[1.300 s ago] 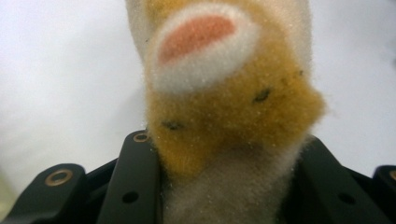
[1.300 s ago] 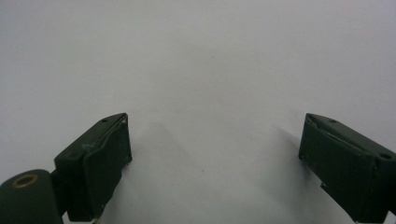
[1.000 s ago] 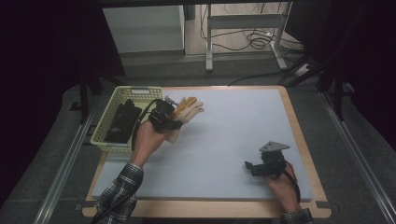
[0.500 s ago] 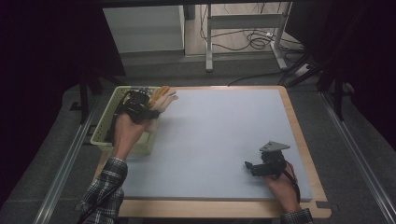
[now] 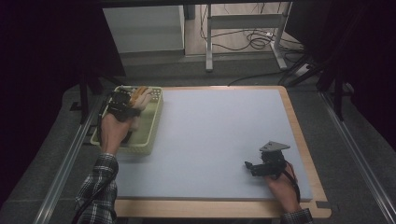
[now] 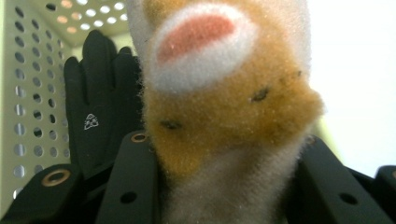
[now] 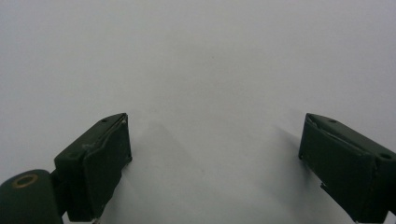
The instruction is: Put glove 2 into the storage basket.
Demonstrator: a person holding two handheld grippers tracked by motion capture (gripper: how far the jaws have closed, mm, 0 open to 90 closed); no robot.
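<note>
High view: the left gripper (image 5: pixel 125 103) holds a plush glove (image 5: pixel 139 96) over the perforated basket (image 5: pixel 152 122); the right gripper (image 5: pixel 261 167) rests on the grey mat (image 5: pixel 210 135). Left gripper view: jaws pinch the plush glove (image 6: pixel 224 112) above a black glove (image 6: pixel 95 107). Right gripper view: jaws spread wide, nothing between them.

So the left gripper (image 5: pixel 125 103) carried that fuzzy tan and white glove (image 5: pixel 138 97) leftward off the grey mat (image 5: pixel 210 135), and now it's hanging over the far end of the yellow-green basket (image 5: pixel 152 126). The left hand (image 5: pixel 113 131) and plaid sleeve (image 5: pixel 99 186) swung left with it, so the forearm now crosses the basket.
</note>
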